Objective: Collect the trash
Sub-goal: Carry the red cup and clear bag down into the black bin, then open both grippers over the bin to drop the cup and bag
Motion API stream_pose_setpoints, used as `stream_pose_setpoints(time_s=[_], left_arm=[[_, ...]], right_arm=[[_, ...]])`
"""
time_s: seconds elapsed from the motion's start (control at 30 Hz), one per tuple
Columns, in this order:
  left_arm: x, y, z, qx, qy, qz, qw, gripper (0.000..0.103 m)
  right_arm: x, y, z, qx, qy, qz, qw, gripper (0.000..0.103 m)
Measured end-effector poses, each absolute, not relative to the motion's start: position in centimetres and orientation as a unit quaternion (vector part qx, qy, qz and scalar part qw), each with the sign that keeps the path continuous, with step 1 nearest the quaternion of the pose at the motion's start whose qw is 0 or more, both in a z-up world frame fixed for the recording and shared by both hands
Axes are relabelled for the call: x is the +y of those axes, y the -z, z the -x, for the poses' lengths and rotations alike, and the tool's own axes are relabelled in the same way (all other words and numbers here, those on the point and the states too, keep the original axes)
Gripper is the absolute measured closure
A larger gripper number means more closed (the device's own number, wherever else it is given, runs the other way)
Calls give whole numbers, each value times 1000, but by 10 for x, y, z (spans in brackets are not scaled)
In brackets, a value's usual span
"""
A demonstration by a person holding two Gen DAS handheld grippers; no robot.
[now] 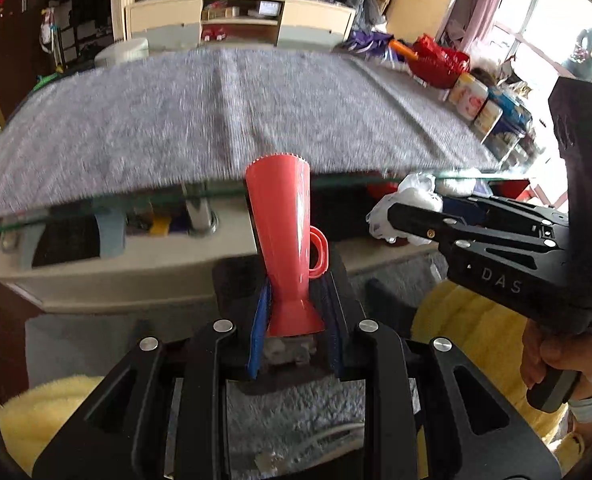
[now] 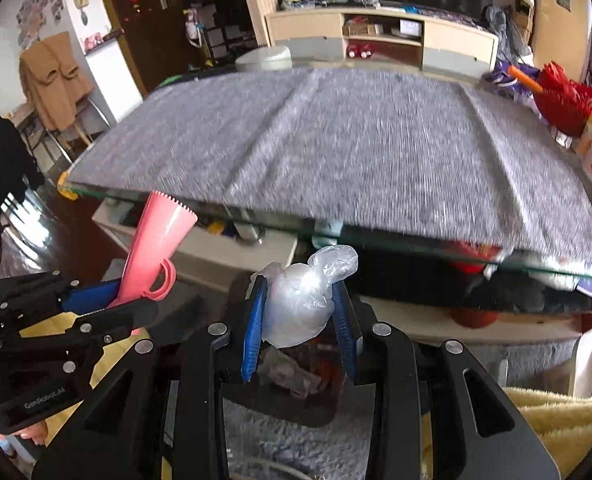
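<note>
- Two grippers, both loaded.
- Left gripper: narrow, pads clamped on the base of a red scoop, upright between the fingers.
- Right gripper: narrow, pinching a plastic bag between the pads.

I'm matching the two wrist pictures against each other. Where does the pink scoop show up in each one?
Left wrist view: pink scoop at centre, upright, clamped in the left tool.
Right wrist view: the scoop at lower left, leaning right.
Shared landmark: the grey cloth on the glass table, behind the scoop in both.
</note>
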State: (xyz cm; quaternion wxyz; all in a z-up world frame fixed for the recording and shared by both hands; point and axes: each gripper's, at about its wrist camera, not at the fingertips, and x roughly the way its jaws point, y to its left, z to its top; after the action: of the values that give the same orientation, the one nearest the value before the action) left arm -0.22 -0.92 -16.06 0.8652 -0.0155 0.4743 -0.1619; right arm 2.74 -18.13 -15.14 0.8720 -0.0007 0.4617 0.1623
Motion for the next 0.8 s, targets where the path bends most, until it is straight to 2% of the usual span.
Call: stream_pose_setpoints(time_s=[0.5,0.53,0.6,0.63,0.8], left_arm=[[-18,231,-15,542,163,17,824,79],[-18,235,-17,545,163,18,822,79],[-19,239,-18,549,162,18,820,77],[-19,240,-18,549,161,18,820,72],[-14,240,-19,549,152,16,822,60]], right_arm=[[-182,222,-40,531,-161,-29,832,68],[-182,224,-42,533,-162,-30,830,67],[-181,228,-44,537,-164,-34,827,57],[-181,229,-44,537,-164,-36,827,47],[-185,224,-48,532,-158,-44,831,43]])
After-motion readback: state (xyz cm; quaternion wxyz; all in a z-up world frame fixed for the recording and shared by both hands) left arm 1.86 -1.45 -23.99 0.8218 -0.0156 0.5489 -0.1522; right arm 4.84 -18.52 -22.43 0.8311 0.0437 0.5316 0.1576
